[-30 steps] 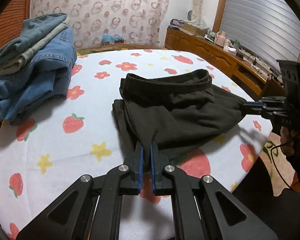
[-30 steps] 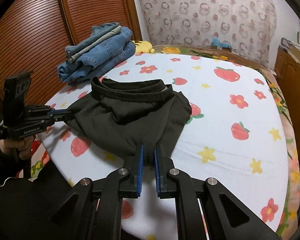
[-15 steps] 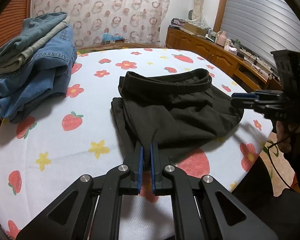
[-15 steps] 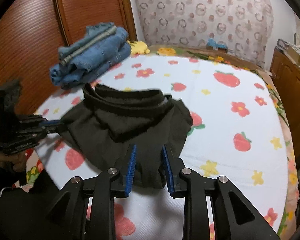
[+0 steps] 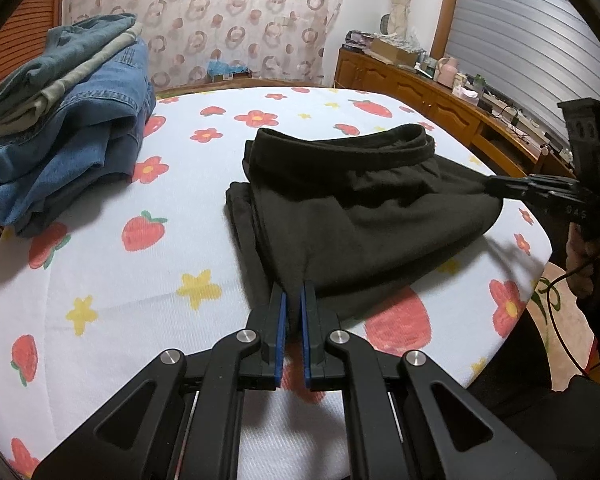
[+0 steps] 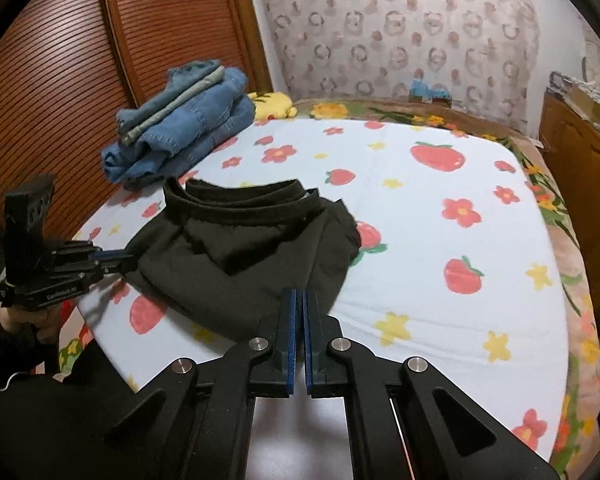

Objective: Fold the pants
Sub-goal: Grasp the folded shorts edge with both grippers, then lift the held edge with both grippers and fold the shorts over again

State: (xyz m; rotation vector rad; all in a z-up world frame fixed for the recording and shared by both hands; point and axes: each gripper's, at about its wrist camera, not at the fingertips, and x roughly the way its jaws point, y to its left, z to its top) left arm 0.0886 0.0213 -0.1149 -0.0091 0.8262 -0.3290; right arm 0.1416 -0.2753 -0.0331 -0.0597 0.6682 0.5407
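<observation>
The black pants (image 5: 360, 216) are lying half folded on the flowered bed sheet (image 5: 112, 292). One near corner is pinched by the left gripper (image 5: 294, 300) and another by the right gripper (image 6: 299, 304), probably so the fold can be carried over evenly.

Folded jeans stack (image 5: 64, 132); strawberry-print bedsheet (image 5: 140, 280)
</observation>
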